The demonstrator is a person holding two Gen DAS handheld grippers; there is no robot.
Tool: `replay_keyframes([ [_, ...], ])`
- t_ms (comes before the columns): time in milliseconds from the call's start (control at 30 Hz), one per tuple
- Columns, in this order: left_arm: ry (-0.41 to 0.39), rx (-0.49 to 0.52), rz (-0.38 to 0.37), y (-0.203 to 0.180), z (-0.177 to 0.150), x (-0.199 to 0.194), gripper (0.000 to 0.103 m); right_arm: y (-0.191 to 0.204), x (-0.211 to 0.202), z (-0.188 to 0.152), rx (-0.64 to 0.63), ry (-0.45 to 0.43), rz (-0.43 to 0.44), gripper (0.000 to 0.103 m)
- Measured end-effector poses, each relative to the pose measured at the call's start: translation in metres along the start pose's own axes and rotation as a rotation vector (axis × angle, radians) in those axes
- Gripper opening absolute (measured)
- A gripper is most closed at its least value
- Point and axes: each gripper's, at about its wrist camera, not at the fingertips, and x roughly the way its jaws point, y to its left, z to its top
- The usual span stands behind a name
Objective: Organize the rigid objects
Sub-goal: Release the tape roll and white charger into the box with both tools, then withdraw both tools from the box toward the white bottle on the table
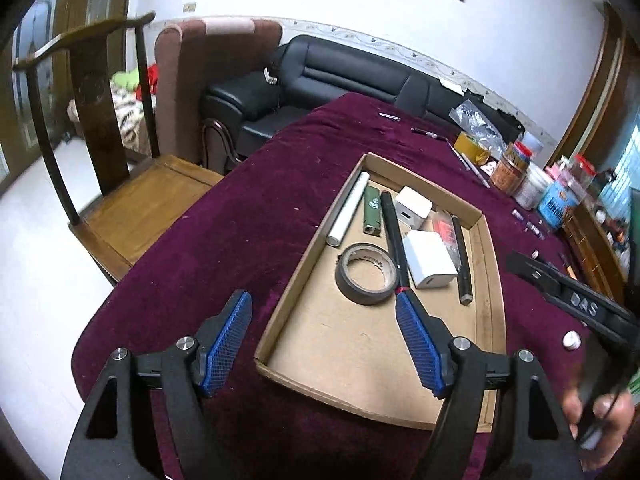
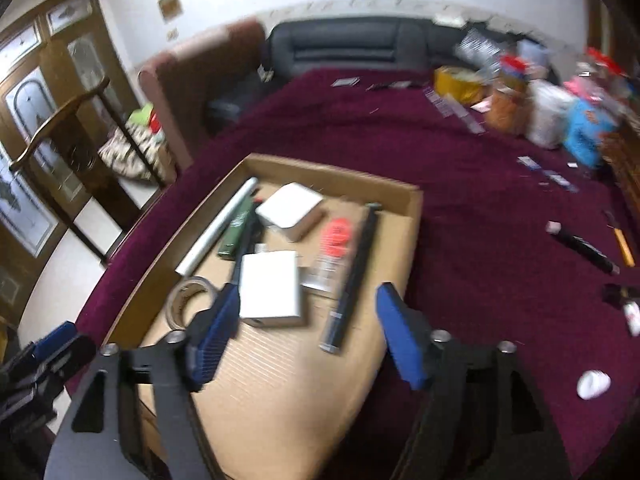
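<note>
The left gripper (image 1: pixel 324 308) hangs over the near left corner of the cardboard tray (image 1: pixel 280 322), its blue pads wide apart with nothing between them. The right gripper (image 2: pixel 306 300) is likewise spread and empty above the tray's near half, its view blurred. In the tray, from left to right, lie a white tube (image 1: pixel 348 209), a green lighter (image 1: pixel 372 216), a long black pen (image 1: pixel 394 240), two white chargers, one (image 1: pixel 414 206) behind the other (image 1: pixel 430 258), a clear packet with red print (image 1: pixel 444 230) and a dark stick (image 1: pixel 462 260); a grey tape roll (image 1: pixel 366 274) sits nearer, just left of the pen. The tray rests on a maroon cloth (image 1: pixel 240 220). Loose on the cloth to the right are a black marker (image 2: pixel 582 246), a white cap (image 2: pixel 594 385) and a yellow pencil (image 2: pixel 625 248). Jars (image 1: pixel 514 168) stand along the far right edge. A hand (image 1: pixel 600 416) grips the right tool's handle.
</note>
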Motion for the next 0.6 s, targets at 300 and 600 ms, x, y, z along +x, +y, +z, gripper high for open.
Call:
replay_keyframes([
  [300,-0.066,0.249,0.170,-0.079,-0.021,-0.012,0.069,-0.055,-0.027,-0.052,0.093,-0.038,-0.091,0.075],
  [600,-0.027,0.347,0.173,-0.134,-0.037,-0.008,0.069,-0.080,-0.038,-0.077,0.144,-0.031,-0.101,0.075],
])
